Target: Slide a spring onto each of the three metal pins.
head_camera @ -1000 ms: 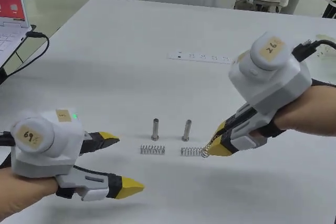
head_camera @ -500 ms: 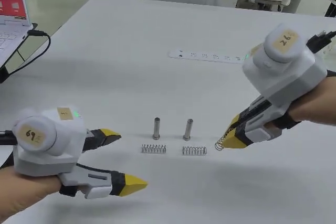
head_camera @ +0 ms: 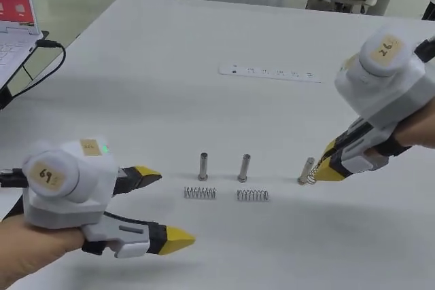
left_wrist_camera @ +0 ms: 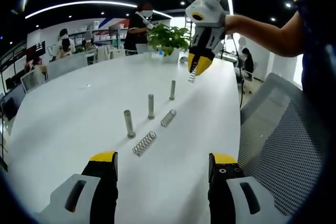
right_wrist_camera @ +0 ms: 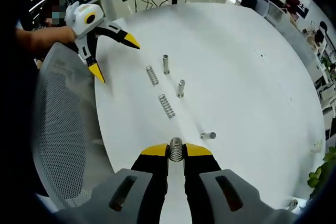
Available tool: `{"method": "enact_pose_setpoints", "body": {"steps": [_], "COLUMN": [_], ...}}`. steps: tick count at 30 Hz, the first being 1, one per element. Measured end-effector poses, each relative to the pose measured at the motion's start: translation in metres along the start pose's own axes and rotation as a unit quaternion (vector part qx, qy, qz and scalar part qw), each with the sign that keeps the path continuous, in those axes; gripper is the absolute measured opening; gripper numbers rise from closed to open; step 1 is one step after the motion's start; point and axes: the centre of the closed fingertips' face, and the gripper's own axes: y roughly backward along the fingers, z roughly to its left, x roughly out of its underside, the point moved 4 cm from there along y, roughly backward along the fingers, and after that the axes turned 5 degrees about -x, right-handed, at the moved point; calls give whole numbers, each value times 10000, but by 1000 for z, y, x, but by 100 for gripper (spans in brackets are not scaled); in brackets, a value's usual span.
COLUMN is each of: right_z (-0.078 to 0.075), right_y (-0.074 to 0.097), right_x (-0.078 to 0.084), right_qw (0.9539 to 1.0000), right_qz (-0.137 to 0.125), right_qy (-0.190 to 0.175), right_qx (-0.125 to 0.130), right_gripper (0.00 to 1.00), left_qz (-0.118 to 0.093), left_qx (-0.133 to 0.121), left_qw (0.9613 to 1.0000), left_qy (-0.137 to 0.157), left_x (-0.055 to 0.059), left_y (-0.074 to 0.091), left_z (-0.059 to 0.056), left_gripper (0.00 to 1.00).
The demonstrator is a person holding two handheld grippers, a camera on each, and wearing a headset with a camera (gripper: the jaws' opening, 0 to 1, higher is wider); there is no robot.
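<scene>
No pin wears a spring yet. At the right of the head view, the right tool point(head_camera: 325, 172) is clamped on the held spring point(head_camera: 311, 178), close beside the rightmost pin point(head_camera: 306, 170). The spring seems to hang clear of the pin's top, though the angle is poor. On the counter point(head_camera: 170, 86), the middle spring point(head_camera: 252, 195) lies just below the middle pin point(head_camera: 244, 167), and the left spring point(head_camera: 199, 193) just below the left pin point(head_camera: 202, 166). At lower left, the left tool point(head_camera: 168, 206) gapes wide and empty. All three threadings remain.
</scene>
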Motion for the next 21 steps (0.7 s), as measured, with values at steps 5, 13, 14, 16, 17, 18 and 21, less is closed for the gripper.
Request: {"method": "enact_pose_setpoints", "body": {"steps": [5,13,14,16,17,18,21], "right_z": [-12,-26,-27,-31,-32,-34,-38], "right_y": [1,2,2,2,2,2,1], "right_x": [5,8,8,7,6,4,0], "right_qw": [9999,9995,9994,9993,9993,9992,9993], "right_qz": [76,151,145,147,147,146,115], "right_qy": [-37,-65,-72,-76,-53,-29,-35], "right_qx": [128,283,295,329,352,369,358], "right_gripper": [8,8,8,8,8,8,8], "left_qz": [-4,18,19,17,16,20,31], "left_qx": [-1,6,8,9,11,13,15], "left_qw": [10000,10000,10000,10000,10000,10000,10000], "left_qy": [-11,-27,-26,-26,-28,-32,-44], "left_x": [-1,1,1,1,0,1,1], "left_y": [0,0,0,0,0,0,-1], "left_z": [0,0,0,0,0,-1,0], "left_gripper": [66,66,66,66,66,66,66]}}
